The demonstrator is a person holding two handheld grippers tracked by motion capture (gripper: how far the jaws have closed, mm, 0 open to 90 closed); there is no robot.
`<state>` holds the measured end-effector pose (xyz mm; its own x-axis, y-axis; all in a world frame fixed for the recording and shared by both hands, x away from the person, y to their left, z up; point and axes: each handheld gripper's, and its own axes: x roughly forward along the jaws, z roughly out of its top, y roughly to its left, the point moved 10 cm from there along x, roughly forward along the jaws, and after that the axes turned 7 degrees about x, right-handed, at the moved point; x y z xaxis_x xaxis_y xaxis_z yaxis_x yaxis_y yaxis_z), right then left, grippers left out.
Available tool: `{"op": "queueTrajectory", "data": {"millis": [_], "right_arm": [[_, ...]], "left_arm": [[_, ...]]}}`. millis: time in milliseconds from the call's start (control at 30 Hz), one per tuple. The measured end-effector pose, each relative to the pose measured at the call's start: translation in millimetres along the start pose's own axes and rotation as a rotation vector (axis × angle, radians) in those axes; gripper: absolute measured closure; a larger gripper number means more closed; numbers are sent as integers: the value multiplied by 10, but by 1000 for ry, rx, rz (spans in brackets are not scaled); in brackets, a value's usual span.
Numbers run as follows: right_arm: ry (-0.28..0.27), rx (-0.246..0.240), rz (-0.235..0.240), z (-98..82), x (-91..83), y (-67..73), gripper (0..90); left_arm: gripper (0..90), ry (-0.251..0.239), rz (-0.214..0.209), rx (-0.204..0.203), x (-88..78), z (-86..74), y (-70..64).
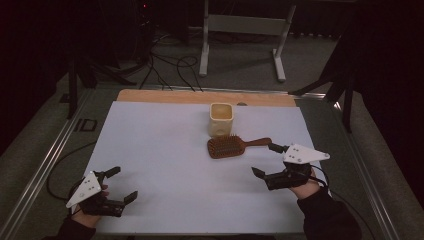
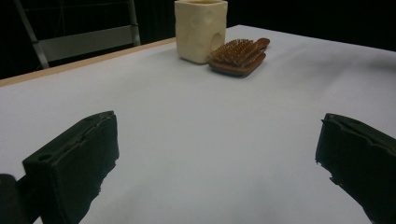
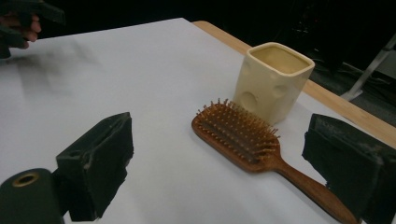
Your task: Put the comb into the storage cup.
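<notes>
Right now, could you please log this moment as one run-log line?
left gripper: open, idle | right gripper: open, near hairbrush handle | hairbrush: bristles up, beside cup | cup: upright

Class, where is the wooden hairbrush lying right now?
In the high view the hairbrush lies bristles-up on the white sheet, right of centre, just in front of the cream cup, its handle pointing toward the right gripper.

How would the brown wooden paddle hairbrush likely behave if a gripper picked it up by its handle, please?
The brown wooden paddle hairbrush looks rigid, so it should not flop. Its broad head probably outweighs the thin handle, so it may droop head-first. Lying flat, bristles up, it seems unlikely to roll.
</notes>
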<state>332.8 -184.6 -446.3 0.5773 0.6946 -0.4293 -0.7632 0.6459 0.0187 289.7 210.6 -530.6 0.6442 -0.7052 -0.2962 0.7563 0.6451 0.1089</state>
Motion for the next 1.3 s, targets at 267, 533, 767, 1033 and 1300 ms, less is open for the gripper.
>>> {"op": "queueTrajectory", "data": {"millis": [267, 533, 767, 1033, 1300], "right_arm": [[10, 8, -8, 28, 83, -110, 84], [17, 15, -23, 66, 179, -242, 85], [22, 30, -32, 87, 274, -364, 91], [29, 50, -53, 86, 364, -477, 103], [42, 60, -75, 86, 464, -620, 104]], "left_arm": [[1, 2, 1, 5, 2, 2, -6], [1, 1, -2, 4, 2, 3, -9], [1, 4, -2, 5, 6, -4, -9], [1, 3, -4, 7, 6, -2, -13], [1, 3, -7, 7, 10, -3, -16]]}}
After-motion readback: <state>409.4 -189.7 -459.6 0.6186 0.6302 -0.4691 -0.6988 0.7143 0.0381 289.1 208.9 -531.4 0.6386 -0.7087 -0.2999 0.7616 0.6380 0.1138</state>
